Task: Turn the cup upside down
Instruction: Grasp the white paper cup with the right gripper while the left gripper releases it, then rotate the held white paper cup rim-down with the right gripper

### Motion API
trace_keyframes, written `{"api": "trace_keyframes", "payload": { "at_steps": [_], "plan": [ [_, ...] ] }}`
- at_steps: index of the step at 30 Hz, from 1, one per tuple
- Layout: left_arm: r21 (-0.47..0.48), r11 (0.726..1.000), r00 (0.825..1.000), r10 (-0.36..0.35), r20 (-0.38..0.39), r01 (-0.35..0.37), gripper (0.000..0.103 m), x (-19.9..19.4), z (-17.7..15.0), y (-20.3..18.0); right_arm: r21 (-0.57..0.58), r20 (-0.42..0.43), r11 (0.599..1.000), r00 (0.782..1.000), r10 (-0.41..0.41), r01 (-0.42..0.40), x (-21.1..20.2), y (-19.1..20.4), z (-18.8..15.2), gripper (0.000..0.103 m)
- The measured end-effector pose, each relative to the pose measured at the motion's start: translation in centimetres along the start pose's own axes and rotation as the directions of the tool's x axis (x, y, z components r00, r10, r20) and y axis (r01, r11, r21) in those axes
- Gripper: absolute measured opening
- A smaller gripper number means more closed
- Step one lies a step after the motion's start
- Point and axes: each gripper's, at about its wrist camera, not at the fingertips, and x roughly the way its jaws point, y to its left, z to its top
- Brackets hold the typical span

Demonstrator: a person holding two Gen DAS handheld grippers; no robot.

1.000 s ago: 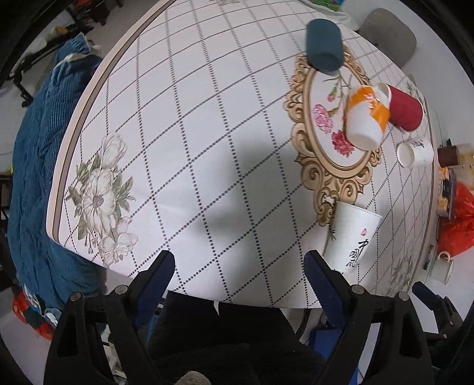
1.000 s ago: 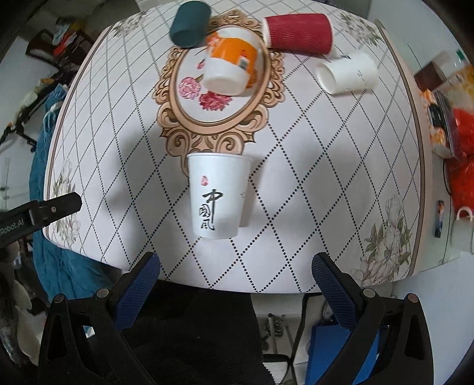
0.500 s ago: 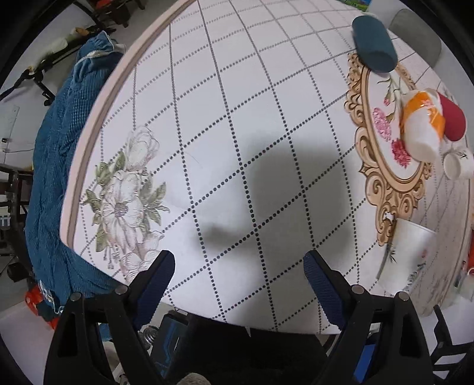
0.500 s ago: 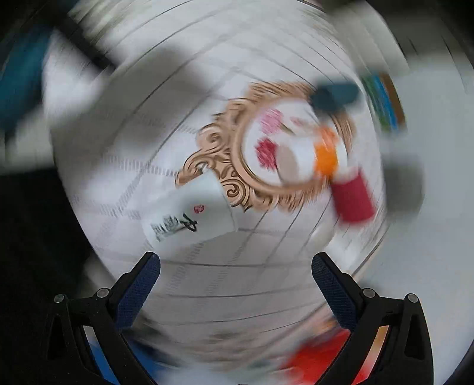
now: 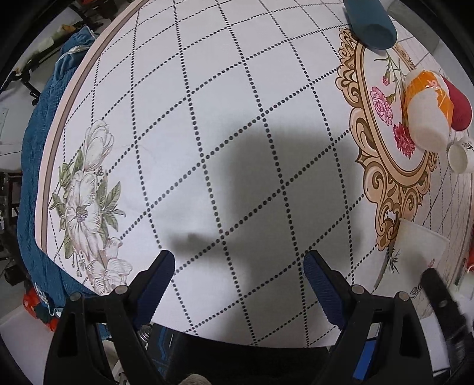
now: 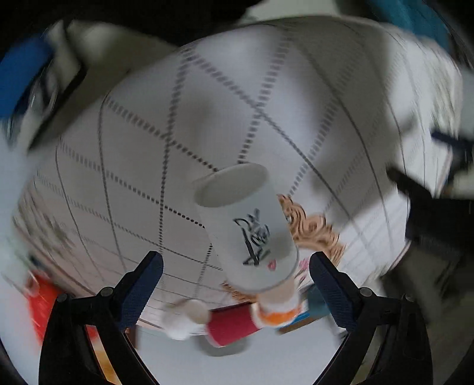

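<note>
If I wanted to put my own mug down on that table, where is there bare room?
Most room is the wide checked stretch of the tablecloth, between the printed flower and the gold oval frame. The frame side is crowded: teal cup, orange cup, red cup, a small white cup and the white paper cup.

— What are we looking at underneath it all?

— A table (image 5: 207, 118) under a white cloth with dotted diamond lines, flower prints and a gold scroll frame.

— And what do we find resting on it?

— A white paper cup (image 5: 414, 254) with black lettering at the near right edge. Farther off we see a teal cup (image 5: 370, 23), an orange and white cup (image 5: 426, 112), a red cup (image 5: 459, 109) and a small white cup (image 5: 459, 154), all lying on their sides.
</note>
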Motion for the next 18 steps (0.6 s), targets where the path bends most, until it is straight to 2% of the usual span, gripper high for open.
{"api": "trace_keyframes", "payload": {
  "at_steps": [3, 7, 16, 18],
  "plan": [
    [-0.005, 1.0, 1.0, 0.0, 0.0, 0.0, 0.089, 0.3, 0.2, -0.1, -0.111, 0.024, 0.993, 0.999, -0.03, 0.032, 0.9, 0.6, -0.3, 0.099],
    [-0.013, 1.0, 1.0, 0.001, -0.005, -0.001, 0.089, 0.8, 0.2, 0.1, -0.191, 0.044, 0.979, 0.997, -0.058, 0.066, 2.0, 0.8, -0.8, 0.097],
    [-0.03, 1.0, 1.0, 0.009, -0.012, -0.009, 0.089, 1.3, 0.8, 0.9, -0.254, 0.078, 0.963, 0.995, -0.068, 0.085, 3.5, 0.7, -0.7, 0.096],
    [-0.031, 0.999, 1.0, 0.011, -0.011, -0.011, 0.089, 1.4, 0.9, 1.1, -0.257, 0.08, 0.963, 0.995, -0.064, 0.083, 3.9, 0.7, -0.6, 0.088]
  ]
}}
